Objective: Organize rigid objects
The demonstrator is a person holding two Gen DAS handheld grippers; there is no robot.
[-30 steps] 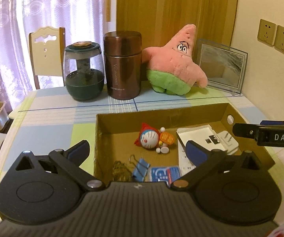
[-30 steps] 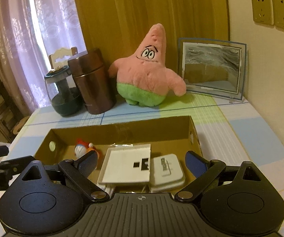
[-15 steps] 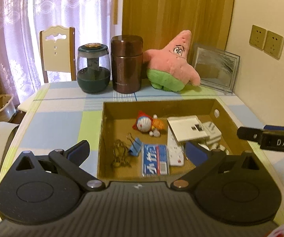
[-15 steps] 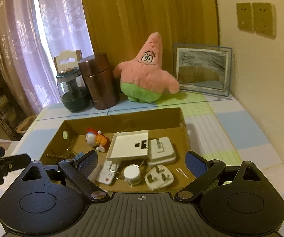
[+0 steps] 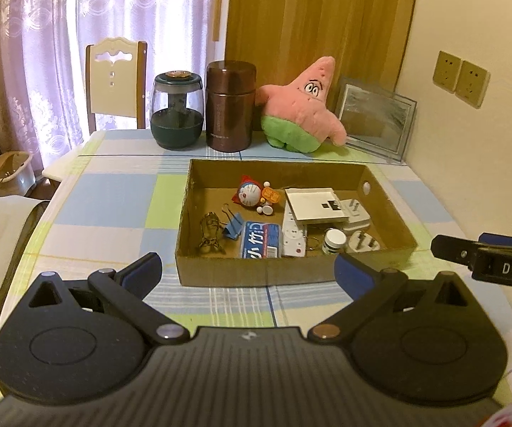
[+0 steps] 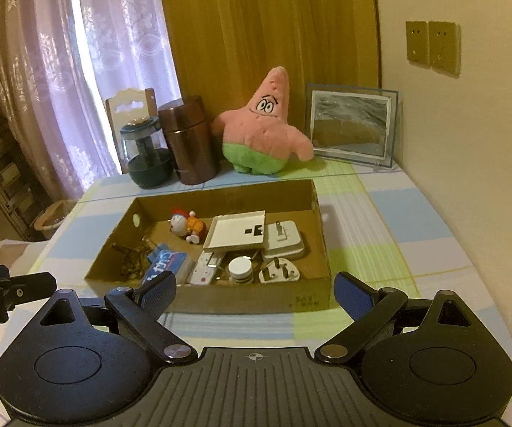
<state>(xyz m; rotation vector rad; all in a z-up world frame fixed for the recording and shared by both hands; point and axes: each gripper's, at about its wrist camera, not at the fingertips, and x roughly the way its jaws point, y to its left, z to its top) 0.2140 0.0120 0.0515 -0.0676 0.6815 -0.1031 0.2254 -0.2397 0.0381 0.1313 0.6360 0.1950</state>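
Left gripper [image 5: 247, 270] wide open, nothing between fingers, hovering before cardboard box [image 5: 220, 272]. Right gripper [image 6: 256, 290] likewise spread wide, empty. Box on checked tablecloth [image 5: 106, 195], holding toy figure [image 5: 250, 194], white tray [image 5: 314, 206], power strip [image 5: 293, 236], binder clip [image 5: 233, 229], plug [image 5: 362, 242], blue packet [image 5: 261, 240]. Plush star [image 5: 302, 110], brown canister [image 5: 230, 106], glass jar [image 5: 177, 114] behind box.

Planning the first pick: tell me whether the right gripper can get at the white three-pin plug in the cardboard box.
Probably yes. The white three-pin plug lies uncovered by the cardboard box's near wall, nothing on top. The right gripper is open and empty, short of the box.
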